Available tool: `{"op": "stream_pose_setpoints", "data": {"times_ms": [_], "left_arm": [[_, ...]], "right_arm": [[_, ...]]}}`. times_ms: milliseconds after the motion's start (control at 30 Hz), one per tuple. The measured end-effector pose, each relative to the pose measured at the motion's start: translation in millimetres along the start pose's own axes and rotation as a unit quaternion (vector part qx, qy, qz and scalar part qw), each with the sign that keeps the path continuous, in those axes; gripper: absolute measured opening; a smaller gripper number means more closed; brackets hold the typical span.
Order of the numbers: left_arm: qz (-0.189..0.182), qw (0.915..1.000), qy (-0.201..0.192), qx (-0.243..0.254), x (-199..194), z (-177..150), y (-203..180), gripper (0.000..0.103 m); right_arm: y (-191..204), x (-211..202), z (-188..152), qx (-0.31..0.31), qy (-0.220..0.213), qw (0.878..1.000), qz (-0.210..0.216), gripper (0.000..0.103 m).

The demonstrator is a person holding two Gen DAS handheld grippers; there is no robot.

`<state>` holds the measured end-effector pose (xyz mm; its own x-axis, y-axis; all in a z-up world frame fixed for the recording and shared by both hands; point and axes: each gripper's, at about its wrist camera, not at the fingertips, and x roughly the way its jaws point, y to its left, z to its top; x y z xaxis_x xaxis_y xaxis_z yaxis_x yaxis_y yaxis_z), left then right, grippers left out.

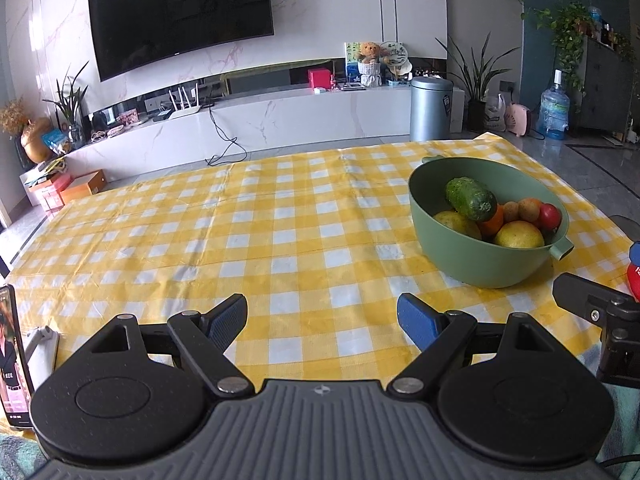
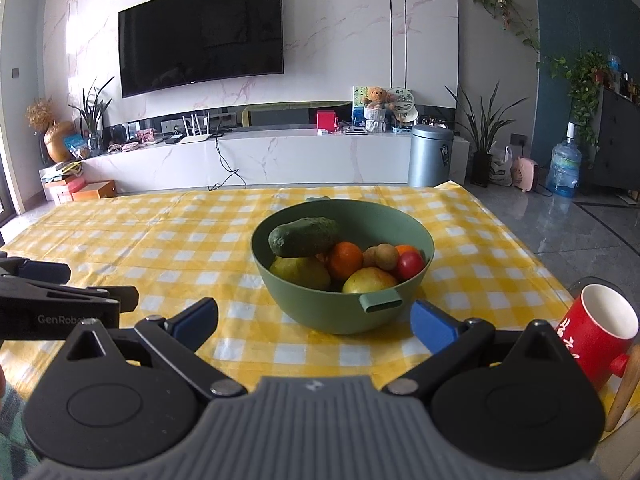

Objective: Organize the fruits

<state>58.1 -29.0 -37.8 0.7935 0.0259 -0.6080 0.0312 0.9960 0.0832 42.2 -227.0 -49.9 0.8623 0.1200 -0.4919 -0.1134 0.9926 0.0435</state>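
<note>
Right wrist view: bowl [image 2: 340, 304] of fruit sits toward the desk's [image 2: 160, 240] right edge, cucumber [image 2: 304, 237] on top; right tongs [image 2: 314, 318] spread wide, empty. Left tongs [image 1: 322, 316] likewise released.

Both hand-held grippers [image 1: 322, 314] [image 2: 314, 320] agape, empty

Tablecloth [image 2: 168, 240]: yellow-and-white check. Bowl [image 2: 320, 308]: matte sage green. Cucumber [image 2: 304, 237]: dark green, speckled. Orange [image 2: 346, 260]: bright orange. Tomato [image 2: 412, 265]: red. Pear [image 2: 298, 274]: yellow-green. Apple [image 2: 370, 280]: yellow, reddish blush. Mug [image 2: 596, 332]: red outside, white inside, white lettering. Fingertips [image 1: 416, 316]: blue pads on black arms. TV [image 2: 200, 36]: black. Wall [image 2: 340, 40]: white marble, pink veins.
</note>
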Motion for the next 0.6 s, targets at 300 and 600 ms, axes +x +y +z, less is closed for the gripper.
{"op": "stream_pose_setpoints", "data": {"times_ms": [300, 600], "left_arm": [[0.002, 1.0, 0.001, -0.005, -0.4, 1.4, 2.6, 0.099], [0.001, 1.0, 0.001, -0.007, -0.9, 1.2, 3.0, 0.099]], "right_arm": [[2.7, -0.9, -0.2, -0.008, 0.0, 1.0, -0.004, 0.099], [3.7, -1.7, -0.5, -0.01, 0.0, 1.0, -0.005, 0.099]]}}
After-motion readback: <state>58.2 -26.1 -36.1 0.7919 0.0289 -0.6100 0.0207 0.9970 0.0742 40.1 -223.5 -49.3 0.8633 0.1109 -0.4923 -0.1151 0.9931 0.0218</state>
